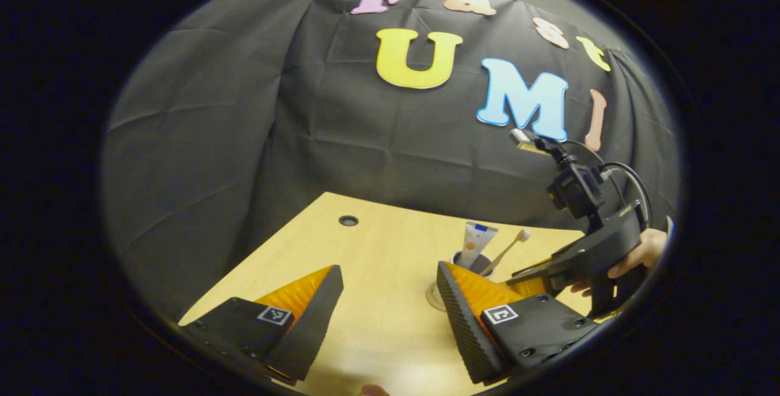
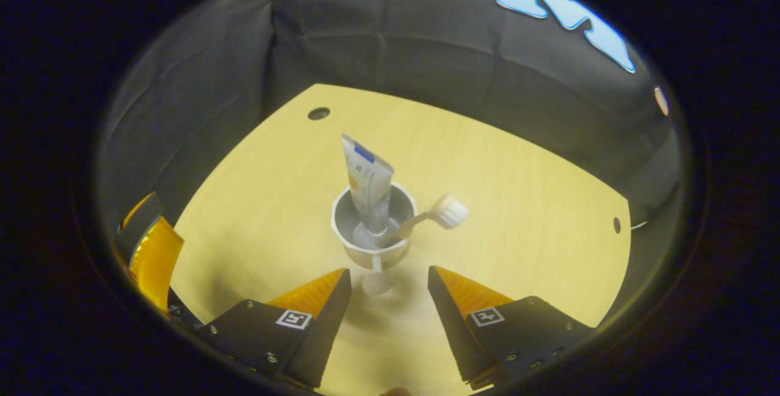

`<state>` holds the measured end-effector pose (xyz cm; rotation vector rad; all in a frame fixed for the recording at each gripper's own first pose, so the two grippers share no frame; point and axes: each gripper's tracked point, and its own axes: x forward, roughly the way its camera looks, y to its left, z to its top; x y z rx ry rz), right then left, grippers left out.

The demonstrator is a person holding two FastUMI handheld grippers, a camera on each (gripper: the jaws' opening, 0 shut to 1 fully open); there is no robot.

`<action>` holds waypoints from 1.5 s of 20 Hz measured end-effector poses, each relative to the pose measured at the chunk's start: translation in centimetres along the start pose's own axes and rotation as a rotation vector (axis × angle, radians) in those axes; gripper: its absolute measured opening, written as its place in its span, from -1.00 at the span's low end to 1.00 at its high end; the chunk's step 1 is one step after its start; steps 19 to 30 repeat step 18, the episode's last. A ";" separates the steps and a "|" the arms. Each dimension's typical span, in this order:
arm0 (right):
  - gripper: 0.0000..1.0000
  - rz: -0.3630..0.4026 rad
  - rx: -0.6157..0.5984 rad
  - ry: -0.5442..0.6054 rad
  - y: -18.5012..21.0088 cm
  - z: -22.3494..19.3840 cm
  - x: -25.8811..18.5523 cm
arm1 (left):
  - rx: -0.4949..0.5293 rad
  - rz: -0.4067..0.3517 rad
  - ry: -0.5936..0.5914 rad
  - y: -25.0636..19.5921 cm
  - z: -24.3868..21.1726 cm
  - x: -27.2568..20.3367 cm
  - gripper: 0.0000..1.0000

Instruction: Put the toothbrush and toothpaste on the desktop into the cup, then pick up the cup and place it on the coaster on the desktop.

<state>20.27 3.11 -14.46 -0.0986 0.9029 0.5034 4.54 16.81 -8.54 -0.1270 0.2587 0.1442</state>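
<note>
The right gripper (image 2: 389, 289) hangs above the desk (image 2: 518, 201) with its jaws spread wide and nothing between them. Just beyond its tips, at twelve o'clock, stands the cup (image 2: 373, 225), a pale stemmed one on a small foot. The toothpaste (image 2: 367, 183) stands upright in it, and the toothbrush (image 2: 436, 214) leans out over the rim towards three o'clock.

By its looks the cup is light, stiff and top-heavy, and its smooth wall may slip. The best hold is probably low on the bowl, below the rim and away from the brush.

The left gripper (image 1: 387, 304) is also wide open and empty, at nine o'clock from the cup. Bare desk lies on every side of the cup, with the far edge well apart. No coaster can be made out.
</note>
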 end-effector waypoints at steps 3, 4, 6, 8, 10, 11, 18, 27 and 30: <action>0.57 -0.030 0.046 -0.135 -1.5 1.0 -4.3 | 0.023 -0.028 -0.025 -2.3 1.5 0.4 0.96; 0.55 -0.042 0.065 -0.186 -2.2 1.5 -6.0 | 0.036 -0.040 -0.033 -3.3 2.1 0.6 0.96; 0.56 -0.080 0.099 -0.296 -4.0 2.3 -9.3 | 0.051 -0.061 -0.048 -5.1 3.3 0.9 0.96; 0.56 -0.120 0.127 -0.409 -5.6 2.9 -12.3 | 0.049 -0.091 -0.060 -7.2 4.2 0.9 0.96; 0.56 -0.168 0.136 -0.530 -7.3 3.8 -15.7 | 0.057 -0.114 -0.081 -9.4 5.6 0.9 0.96; 0.55 -0.189 0.130 -0.587 -8.1 4.2 -17.2 | 0.064 -0.123 -0.092 -10.4 6.4 0.9 1.00; 0.55 -0.310 0.083 -0.815 -11.6 4.3 -25.1 | 0.095 -0.165 -0.170 -16.3 9.4 -0.6 1.00; 0.55 -0.310 0.083 -0.815 -11.6 4.3 -25.1 | 0.095 -0.165 -0.170 -16.3 9.4 -0.6 1.00; 0.55 -0.310 0.083 -0.815 -11.6 4.3 -25.1 | 0.095 -0.165 -0.170 -16.3 9.4 -0.6 1.00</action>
